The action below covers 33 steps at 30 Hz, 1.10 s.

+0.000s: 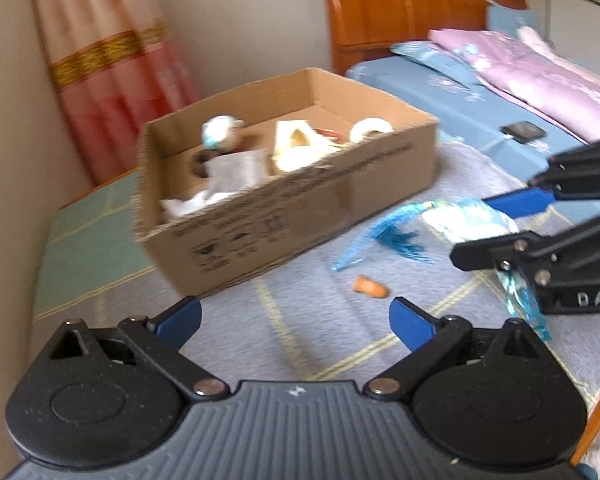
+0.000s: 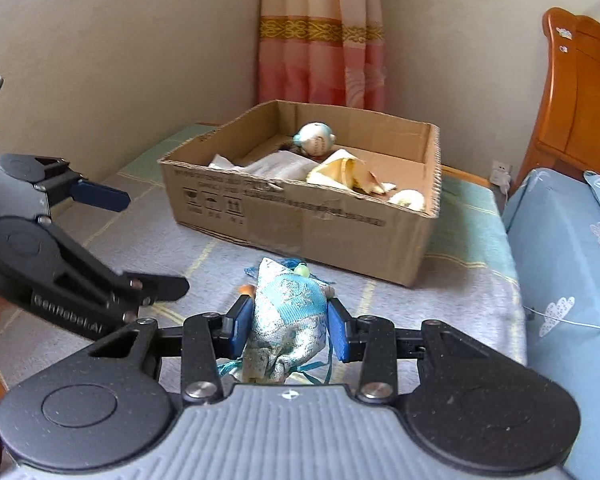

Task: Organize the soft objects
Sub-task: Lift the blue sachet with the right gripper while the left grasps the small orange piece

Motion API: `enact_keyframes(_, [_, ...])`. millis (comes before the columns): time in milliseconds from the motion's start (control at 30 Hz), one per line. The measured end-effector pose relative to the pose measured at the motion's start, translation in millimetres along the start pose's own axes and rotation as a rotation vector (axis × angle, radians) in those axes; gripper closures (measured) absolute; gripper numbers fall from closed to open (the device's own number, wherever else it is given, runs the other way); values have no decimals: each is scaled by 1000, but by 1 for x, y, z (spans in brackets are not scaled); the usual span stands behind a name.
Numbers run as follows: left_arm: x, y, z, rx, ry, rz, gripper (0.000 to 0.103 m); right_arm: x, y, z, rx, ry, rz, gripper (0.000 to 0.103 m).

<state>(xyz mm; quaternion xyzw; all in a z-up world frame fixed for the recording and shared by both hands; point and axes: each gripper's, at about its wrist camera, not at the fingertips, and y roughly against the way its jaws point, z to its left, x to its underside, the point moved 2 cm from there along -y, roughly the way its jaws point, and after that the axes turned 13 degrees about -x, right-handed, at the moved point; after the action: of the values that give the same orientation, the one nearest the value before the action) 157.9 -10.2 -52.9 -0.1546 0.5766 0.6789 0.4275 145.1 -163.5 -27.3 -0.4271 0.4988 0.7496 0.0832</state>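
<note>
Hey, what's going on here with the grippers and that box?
A person is tidying soft things into a cardboard box on the blanket. The right gripper is shut on a blue brocade pouch, held short of the box. The left gripper is open and holds nothing. A small orange piece lies on the blanket.

Right claw (image 2: pixel 288 328) pinching brocade pouch (image 2: pixel 286 312), cardboard box (image 2: pixel 300 208) beyond

Cardboard box (image 1: pixel 284 196) print blurred, unreadable in both views.

2 wrist views, low and near, both face the cardboard box (image 1: pixel 288 184).
</note>
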Motion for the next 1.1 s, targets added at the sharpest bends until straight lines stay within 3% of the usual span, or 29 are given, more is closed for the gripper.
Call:
enact_keyframes(100, [1,-8,-11,65,-33,-3,32,3,0,-8,14,-10,16,58])
enact_keyframes(233, [2,-20,-23,126,-60,7,48,10,-2,-15,21,-37,29,58])
enact_keyframes(400, [0,-32,-28,167,-52,13,57,13,-5,-20,13,-59,38,58])
enact_keyframes(733, [-2,-36,-29,186,-71,-7,58,26,-19,-28,6,-78,110,56])
enact_keyframes(933, [-5,-37,-30,205,-69,-3,69,30,-22,-27,-2,-86,109,47])
enact_keyframes(1000, [-6,-37,-32,203,-77,-9,71,31,-22,-26,-4,-90,110,37])
enact_keyframes(1100, [-7,-38,-33,212,-73,-7,80,32,-22,-24,-6,-81,116,32])
